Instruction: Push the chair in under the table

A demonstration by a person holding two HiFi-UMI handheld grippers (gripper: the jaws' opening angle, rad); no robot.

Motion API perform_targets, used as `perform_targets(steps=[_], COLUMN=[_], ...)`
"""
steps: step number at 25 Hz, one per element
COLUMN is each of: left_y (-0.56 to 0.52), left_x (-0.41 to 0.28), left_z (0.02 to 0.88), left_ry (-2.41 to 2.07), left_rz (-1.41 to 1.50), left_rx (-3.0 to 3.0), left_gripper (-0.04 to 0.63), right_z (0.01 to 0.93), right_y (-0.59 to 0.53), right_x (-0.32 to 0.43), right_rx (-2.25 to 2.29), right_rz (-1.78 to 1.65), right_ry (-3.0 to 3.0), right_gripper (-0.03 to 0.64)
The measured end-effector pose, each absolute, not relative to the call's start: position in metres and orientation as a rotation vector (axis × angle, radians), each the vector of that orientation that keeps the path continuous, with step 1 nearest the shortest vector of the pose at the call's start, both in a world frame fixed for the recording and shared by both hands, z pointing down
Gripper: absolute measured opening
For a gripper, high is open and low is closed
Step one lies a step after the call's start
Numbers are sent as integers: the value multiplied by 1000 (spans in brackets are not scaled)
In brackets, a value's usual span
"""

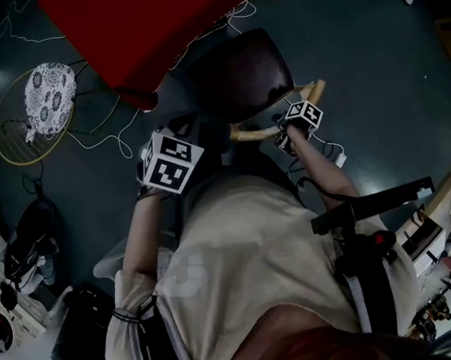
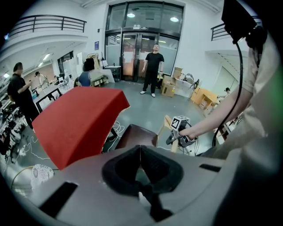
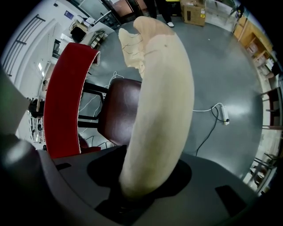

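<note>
The chair has a dark brown seat [image 1: 241, 71] and a curved pale wooden backrest [image 1: 264, 129]; the seat's far side lies at the edge of the red table [image 1: 165, 19]. My right gripper [image 1: 300, 119] is at the backrest's right part. In the right gripper view the backrest [image 3: 159, 97] runs straight in between the jaws of my right gripper [image 3: 146, 176], with dark space on both sides of it, so the jaws are open around it. My left gripper [image 1: 170, 161] hangs a little left of the chair, apart from it. In its own view the left gripper [image 2: 140, 152] is shut on nothing.
White cables [image 1: 105, 133] and a round wire frame with patterned cloth [image 1: 37, 108] lie on the floor left of the table. A power strip [image 3: 223, 115] lies right of the chair. A black bag [image 1: 81, 331] sits behind me. People [image 2: 152, 68] stand far off.
</note>
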State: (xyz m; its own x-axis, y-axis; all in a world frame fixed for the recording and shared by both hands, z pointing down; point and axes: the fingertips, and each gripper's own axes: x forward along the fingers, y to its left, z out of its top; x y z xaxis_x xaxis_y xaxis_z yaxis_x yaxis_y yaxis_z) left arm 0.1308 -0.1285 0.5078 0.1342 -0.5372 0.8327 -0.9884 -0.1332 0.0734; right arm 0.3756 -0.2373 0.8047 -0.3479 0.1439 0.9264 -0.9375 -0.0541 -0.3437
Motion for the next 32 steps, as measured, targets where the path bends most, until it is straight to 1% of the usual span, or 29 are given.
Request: perform_targets(steps=[17, 32], left_y=[-128, -126], left_x=[138, 144], left_z=[513, 514], left_ry=[-1437, -1428], left_rz=[956, 971], left_rx=[1759, 1757], left_gripper=[8, 8], right_z=[804, 800], right_y=[-241, -240], right_x=[369, 366], right_rx=[889, 861], right_rz=[1540, 1530], right_ry=[-1364, -1388], right_gripper=[196, 206])
